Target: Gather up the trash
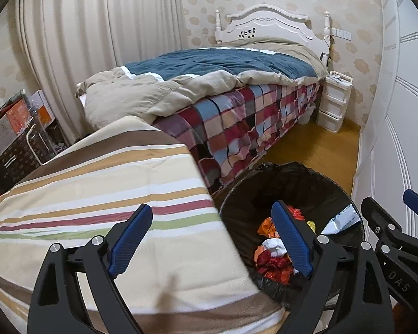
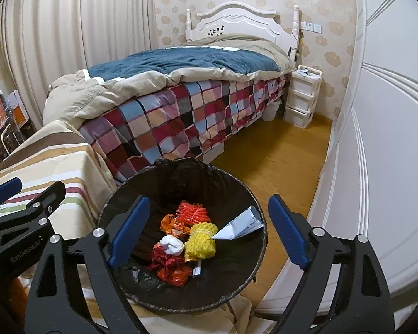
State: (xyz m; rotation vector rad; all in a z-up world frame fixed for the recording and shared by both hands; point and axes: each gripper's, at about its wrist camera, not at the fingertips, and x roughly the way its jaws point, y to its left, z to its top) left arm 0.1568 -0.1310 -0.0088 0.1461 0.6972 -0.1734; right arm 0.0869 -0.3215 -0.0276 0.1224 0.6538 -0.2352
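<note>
Nearest the cameras, both tools stand spread with nothing between the pads. The left hand-held gripper (image 1: 211,239) hangs over the edge where the striped counter (image 1: 97,183) meets the bin (image 1: 238,194), one pad above the cloth and the other above the bin's mouth. The right hand-held gripper (image 2: 209,231) is right above the bin (image 2: 119,194), pointing down into it.

The bin stands on the floor, touching or just beside the counter's corner, and is lined with a black bag. The trash lies at its bottom: a yellow foam net (image 2: 202,243), a red net (image 2: 192,212), an orange wrapper (image 2: 172,222), a white wad (image 2: 172,245), a crumpled red wrapper (image 2: 167,264) and a paper slip (image 2: 241,226) leaning against the bag wall. All of it is inside; nothing hangs over the rim.

The stretch of counter in view carries no loose scraps, only its striped cloth. The wooden floor (image 2: 278,153) between bin and wardrobe also looks free of litter.

Farther off are the bed (image 2: 181,117) with its checked cover and a white drawer unit (image 2: 301,97) by the headboard; no trash shows there, though small pieces would be hard to make out.

I judge the collecting largely or wholly done: with both grippers empty over a filled bin, what may remain is a check of places out of view.
</note>
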